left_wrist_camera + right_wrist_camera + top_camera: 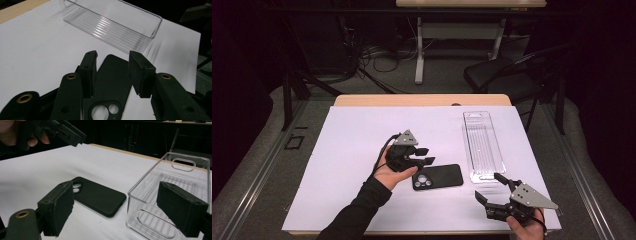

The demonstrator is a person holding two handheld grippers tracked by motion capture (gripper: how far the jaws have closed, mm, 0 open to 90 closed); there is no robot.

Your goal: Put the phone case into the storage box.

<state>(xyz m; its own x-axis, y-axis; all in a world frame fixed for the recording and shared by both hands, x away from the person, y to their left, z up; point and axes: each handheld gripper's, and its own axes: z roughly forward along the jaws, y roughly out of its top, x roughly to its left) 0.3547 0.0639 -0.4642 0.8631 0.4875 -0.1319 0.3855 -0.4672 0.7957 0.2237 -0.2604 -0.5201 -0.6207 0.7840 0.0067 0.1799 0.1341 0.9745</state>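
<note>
A black phone case (pixel 439 176) lies flat on the white sheet, camera cutout toward the left. My left gripper (pixel 424 156) hovers over its cutout end. In the left gripper view the jaws (pixel 113 56) stand partly apart astride the case (pixel 112 75), and the pads do not press on it. My right gripper (pixel 492 187) rests near the front right edge, wide open and holding nothing. Its view looks between the spread pads (pixel 120 205) at the case (pixel 100 197) and a clear plastic tray (pixel 172 182), with the left gripper (pixel 62 131) at the top left.
The long clear tray (pixel 482 145) lies empty to the right of the case, running front to back. A white sheet (pixel 362 150) covers most of the wooden table (pixel 422 100). A black chair (pixel 507 75) and floor cables sit beyond the far edge.
</note>
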